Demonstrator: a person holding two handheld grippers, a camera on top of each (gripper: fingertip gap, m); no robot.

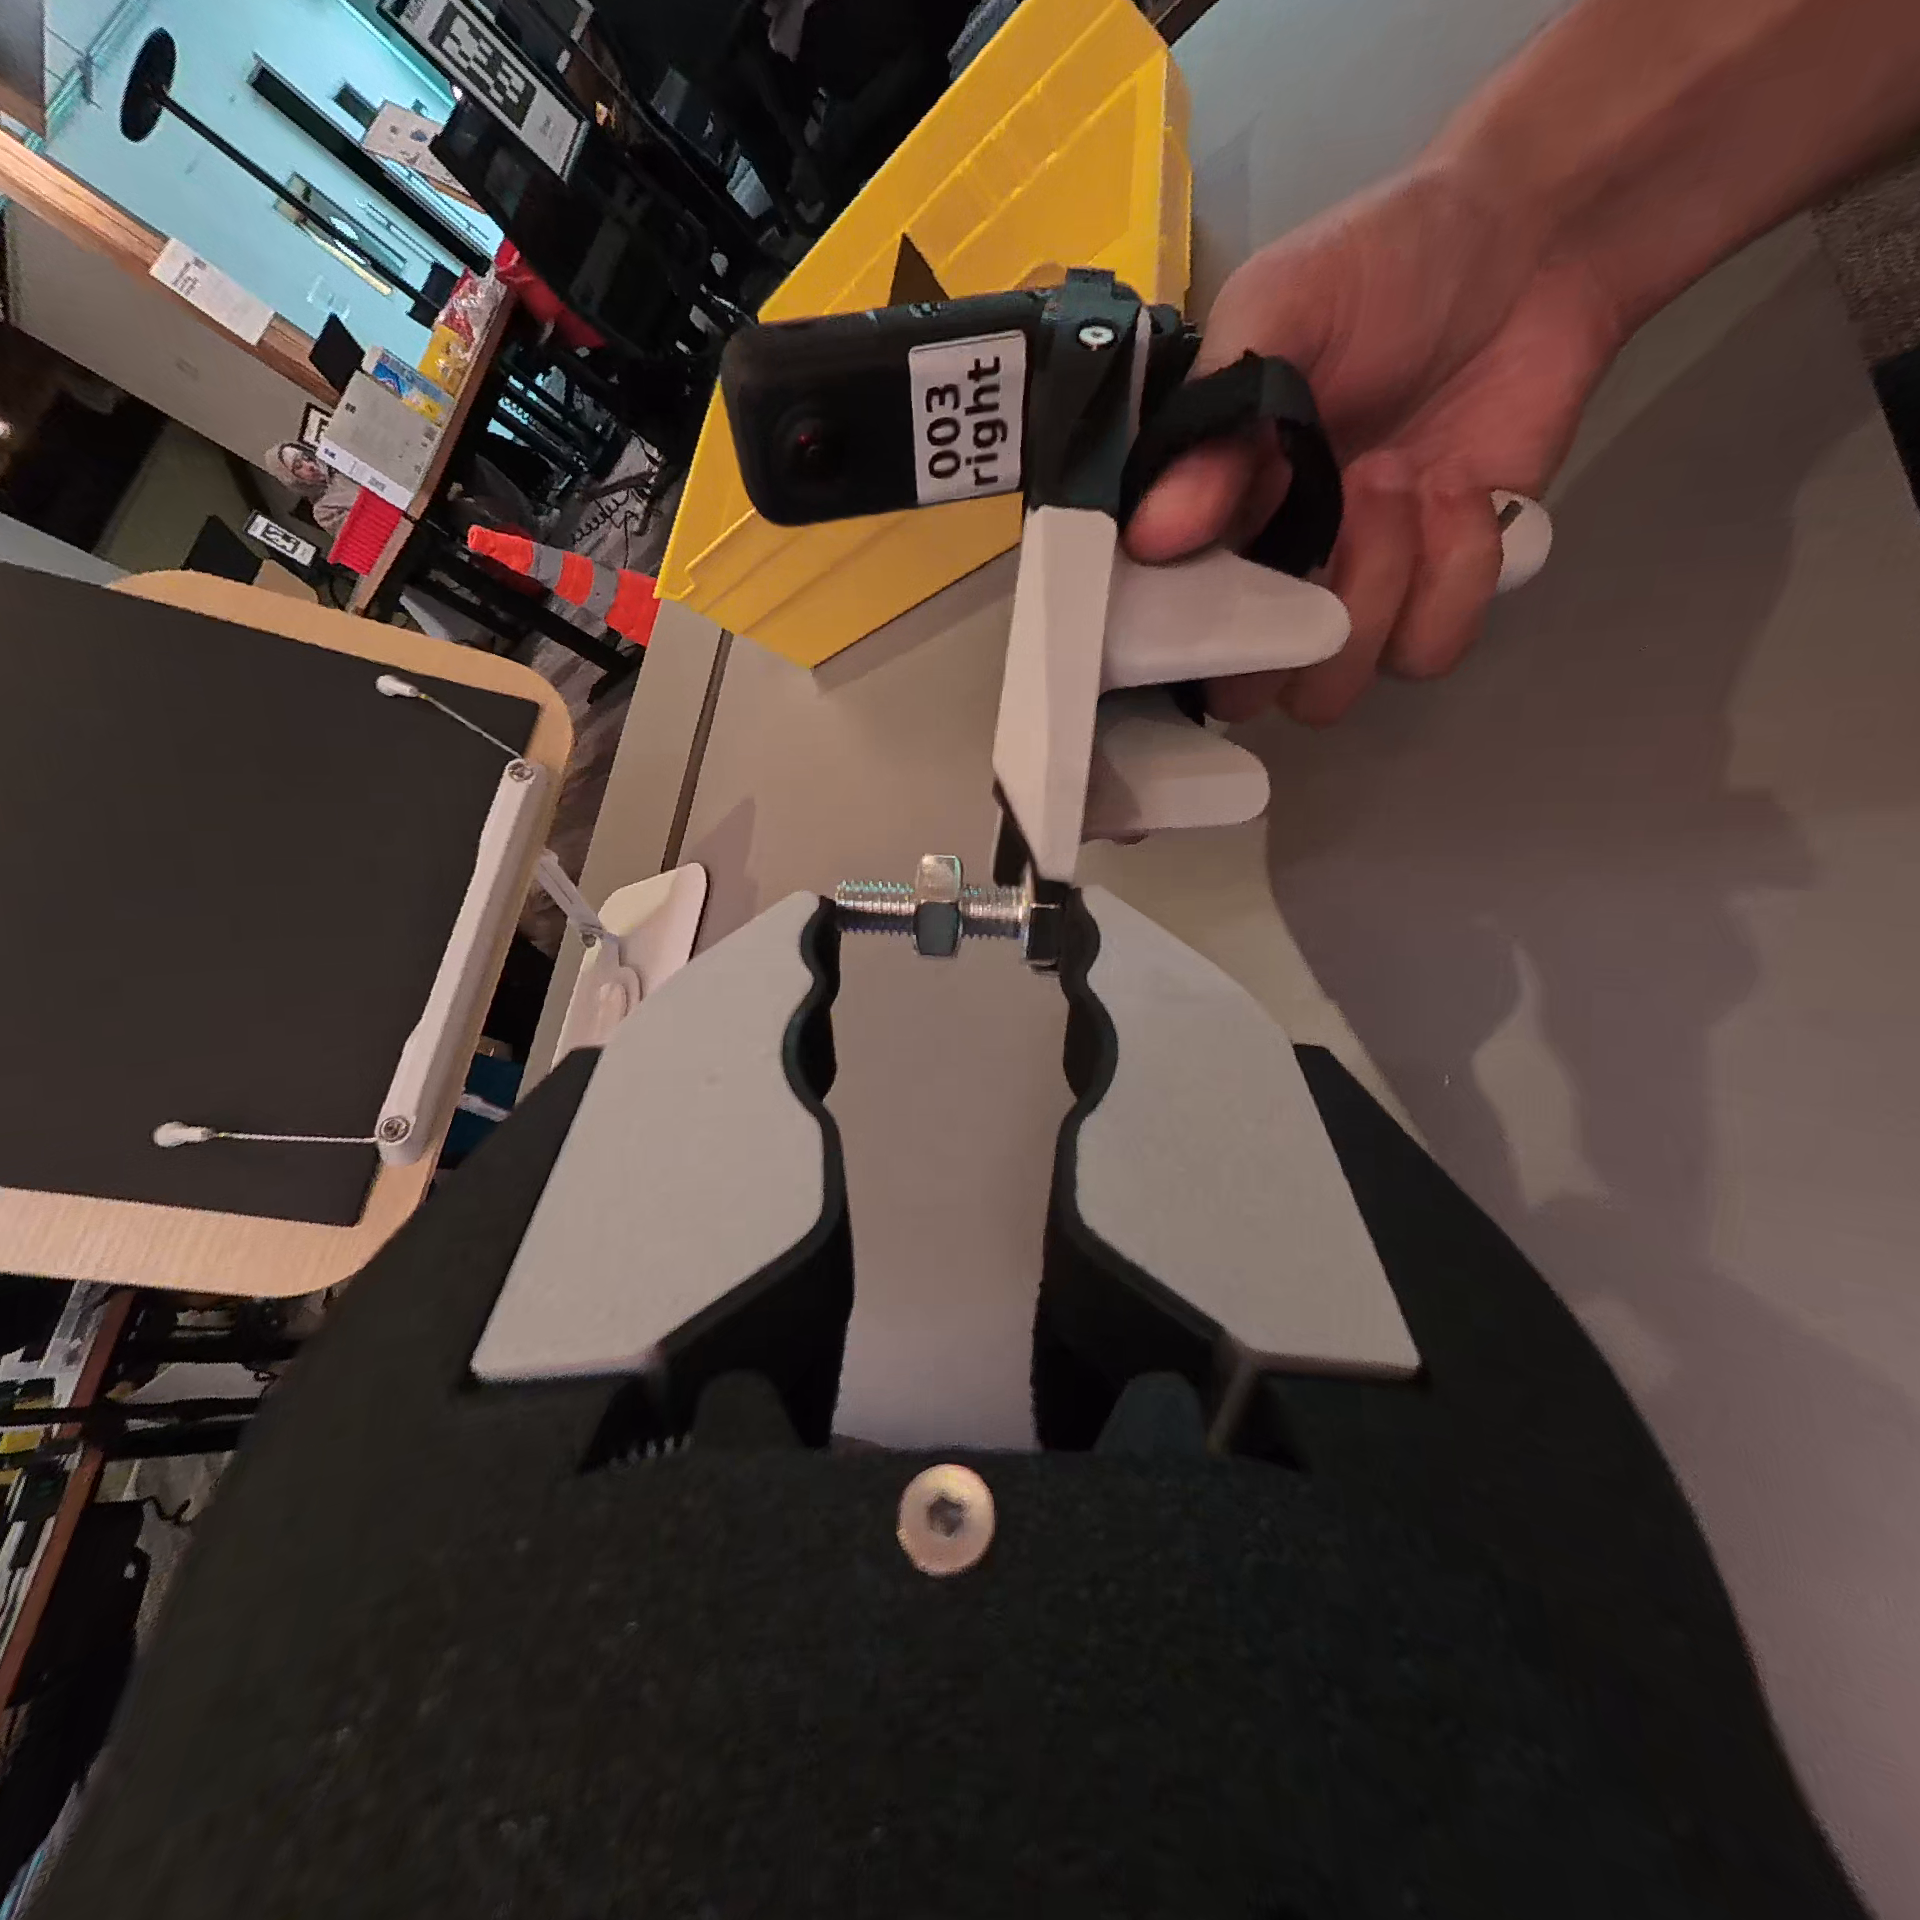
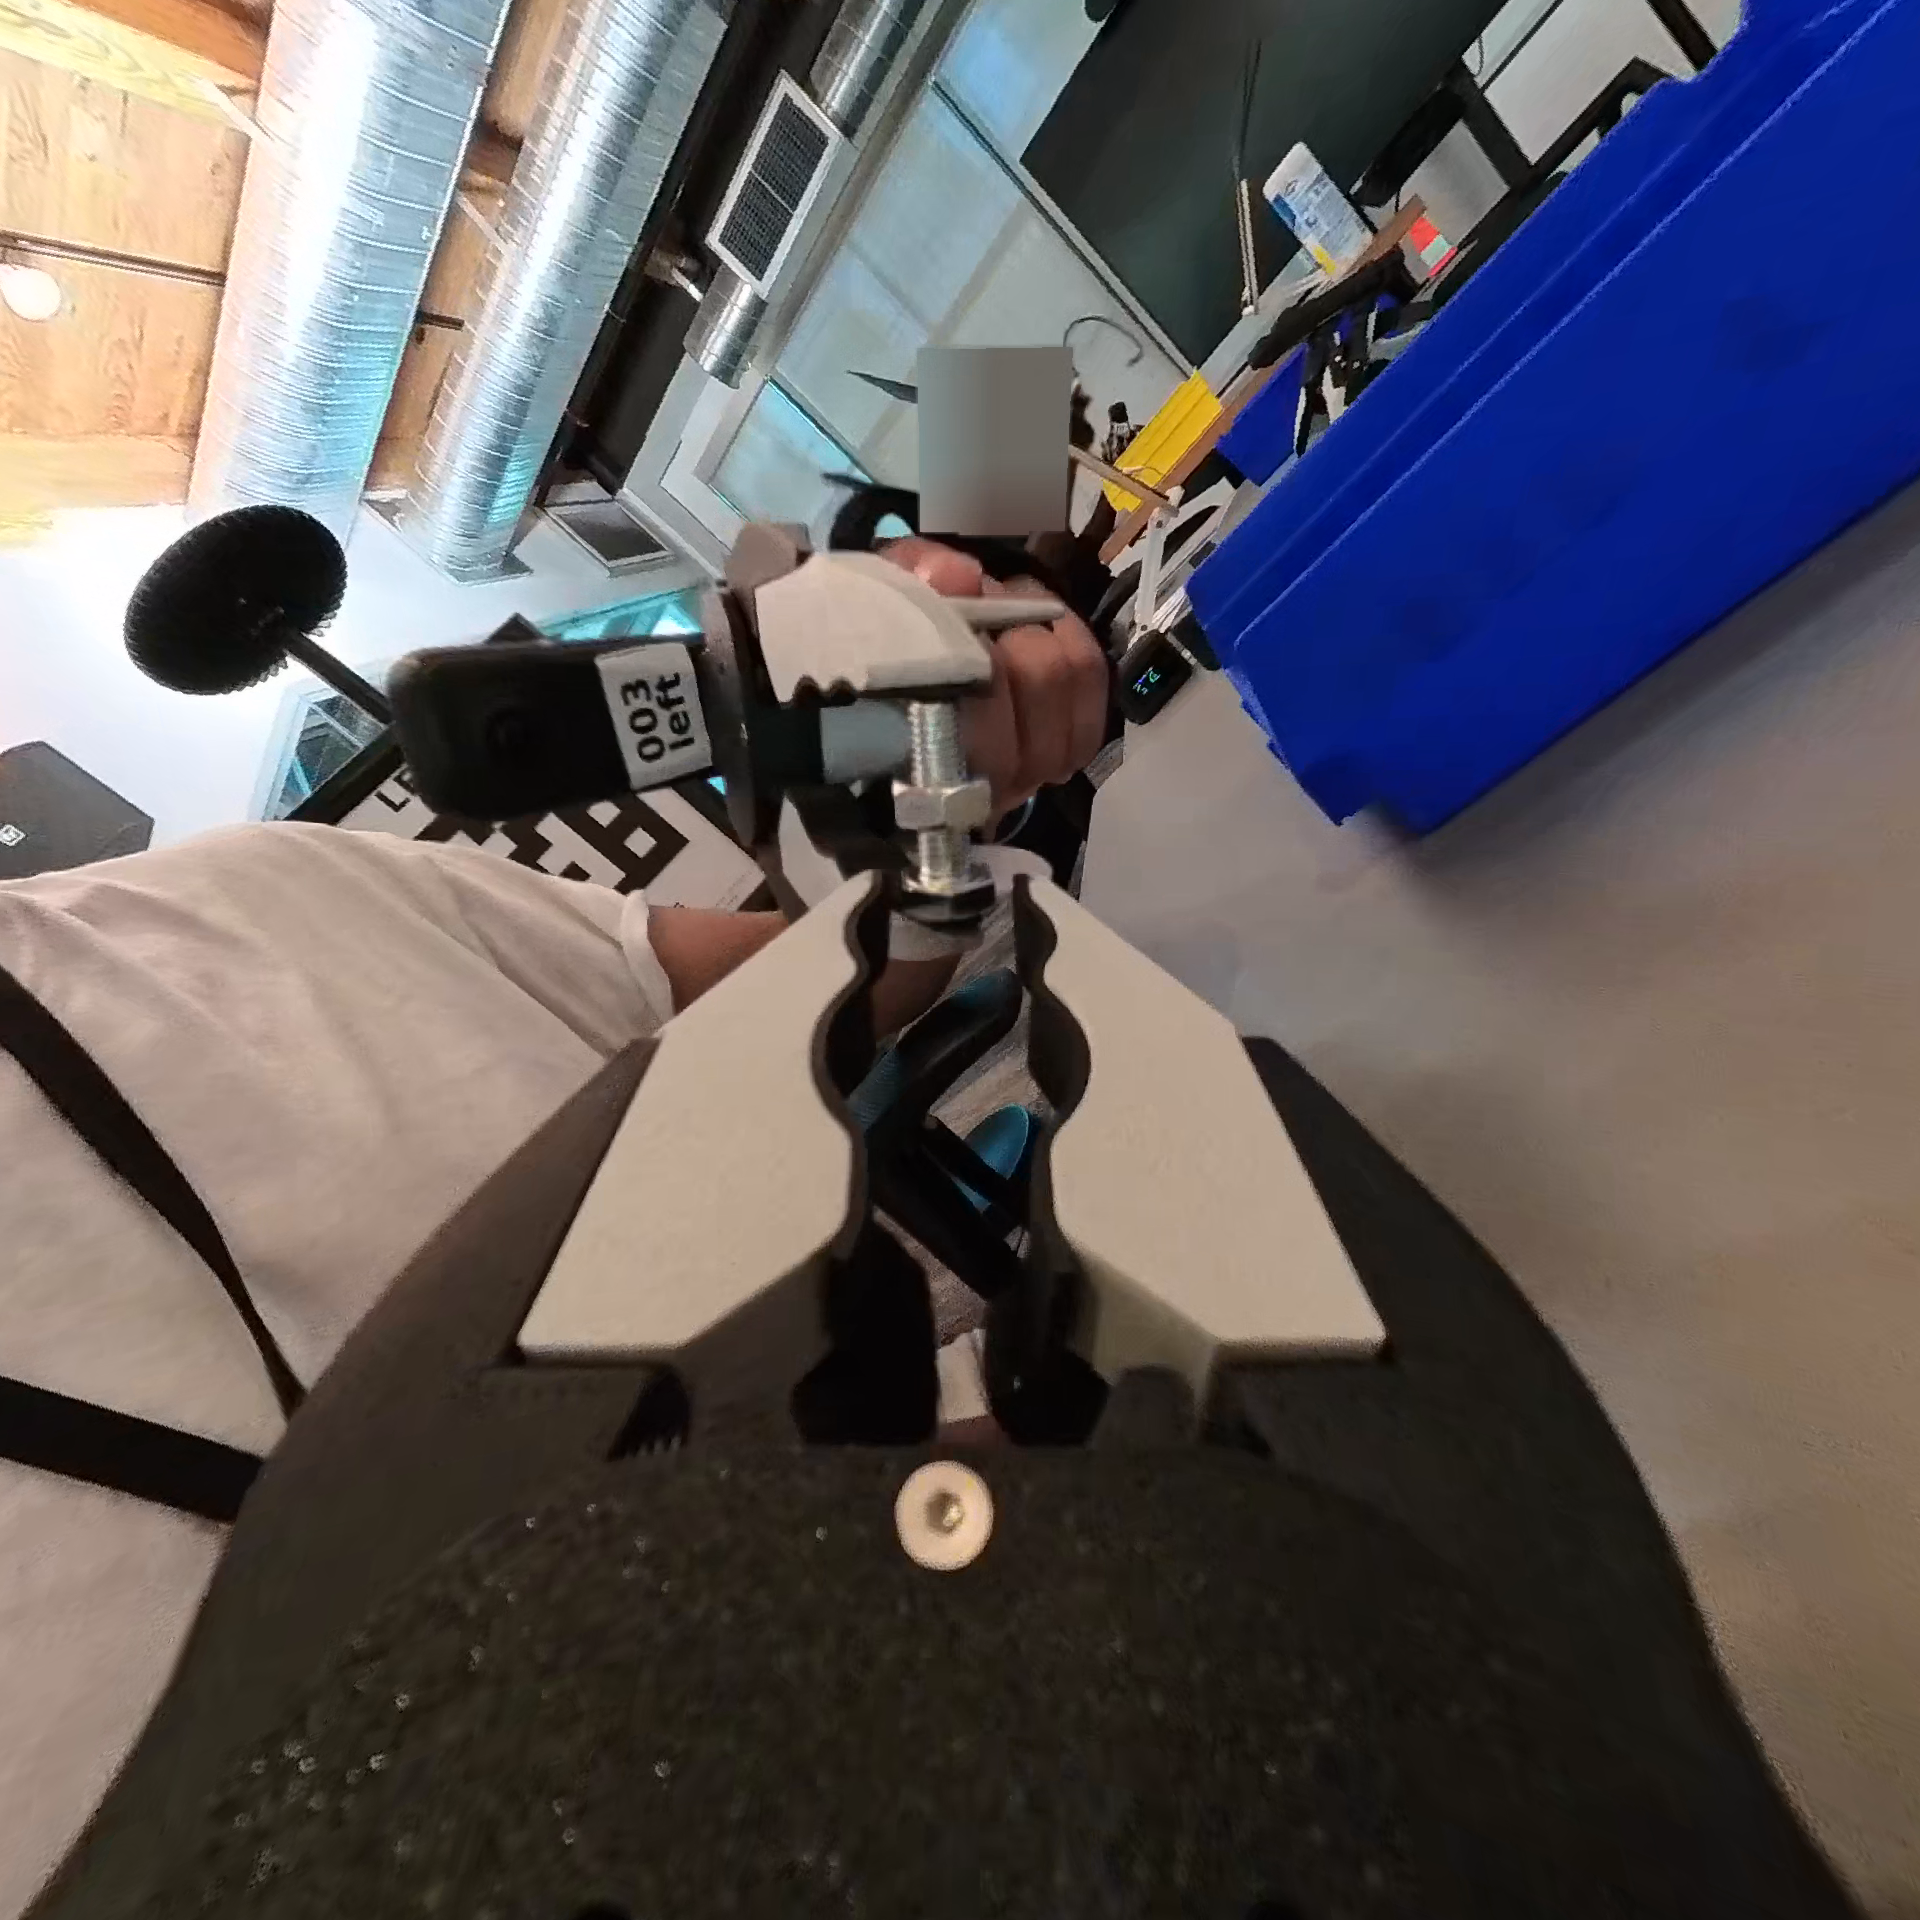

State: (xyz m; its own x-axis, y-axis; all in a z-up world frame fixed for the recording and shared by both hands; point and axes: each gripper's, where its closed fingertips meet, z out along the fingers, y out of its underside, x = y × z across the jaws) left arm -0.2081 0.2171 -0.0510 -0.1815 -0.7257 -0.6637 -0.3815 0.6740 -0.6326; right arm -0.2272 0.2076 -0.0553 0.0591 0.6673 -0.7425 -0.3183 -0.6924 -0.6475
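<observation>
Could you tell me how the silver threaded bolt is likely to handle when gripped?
The silver threaded metal bolt looks rigid and probably heavy for its size. Pinched end to end by the left gripper, it may pivot or slip. Set down, it could roll, though the hex nut may check that.

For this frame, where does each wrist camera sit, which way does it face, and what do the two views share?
Left wrist view: sits on the left gripper, looks along its fingers over the grey table toward a yellow bin; shows the right gripper and the hand holding it.
Right wrist view: sits on the right gripper, looks back at the person's white shirt and blue bins; shows the left gripper.
Shared: the bolt with its nut, gripped by both.
</observation>
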